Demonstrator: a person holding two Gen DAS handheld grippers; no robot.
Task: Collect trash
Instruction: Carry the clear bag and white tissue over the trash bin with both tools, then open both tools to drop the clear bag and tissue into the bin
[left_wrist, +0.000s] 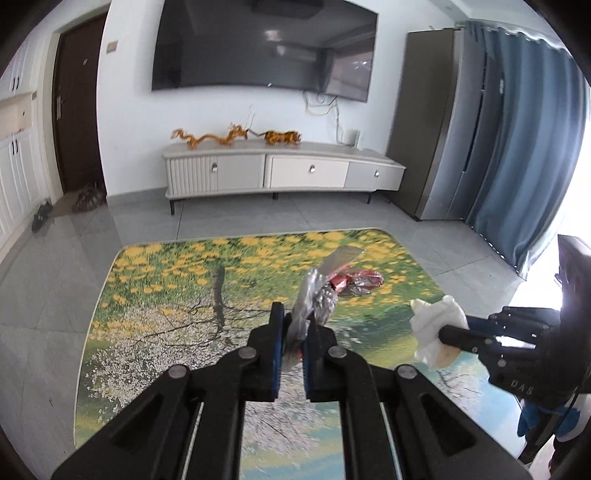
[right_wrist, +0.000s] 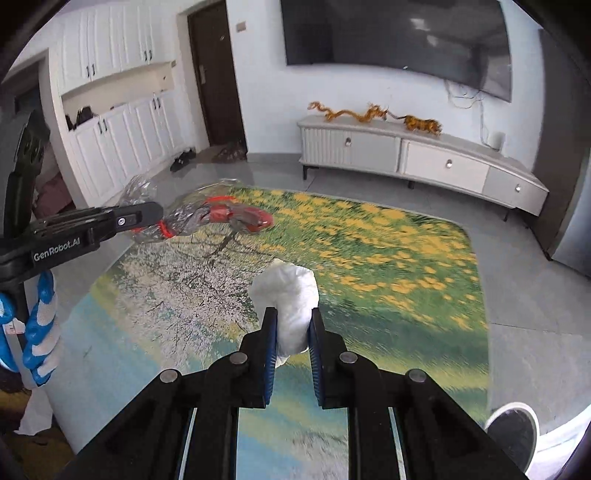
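Observation:
My left gripper (left_wrist: 293, 321) is shut on a crumpled silver and red foil wrapper (left_wrist: 321, 291) and holds it in the air above the floral rug (left_wrist: 166, 295). The same wrapper (right_wrist: 210, 218) shows in the right wrist view, sticking out of the left gripper (right_wrist: 155, 218) at the left. My right gripper (right_wrist: 291, 321) is shut on a crumpled white tissue (right_wrist: 291, 295), also above the rug (right_wrist: 369, 258). In the left wrist view the right gripper (left_wrist: 443, 334) holds the tissue (left_wrist: 434, 325) at the right.
A white TV cabinet (left_wrist: 280, 170) stands against the far wall under a wall TV (left_wrist: 258, 44). A grey fridge (left_wrist: 436, 122) and blue curtain (left_wrist: 524, 147) are at the right. White cupboards (right_wrist: 110, 110), a dark door (right_wrist: 218, 74) and shoes (right_wrist: 183, 158) are at the left. A round white-rimmed object (right_wrist: 513, 432) sits at the lower right.

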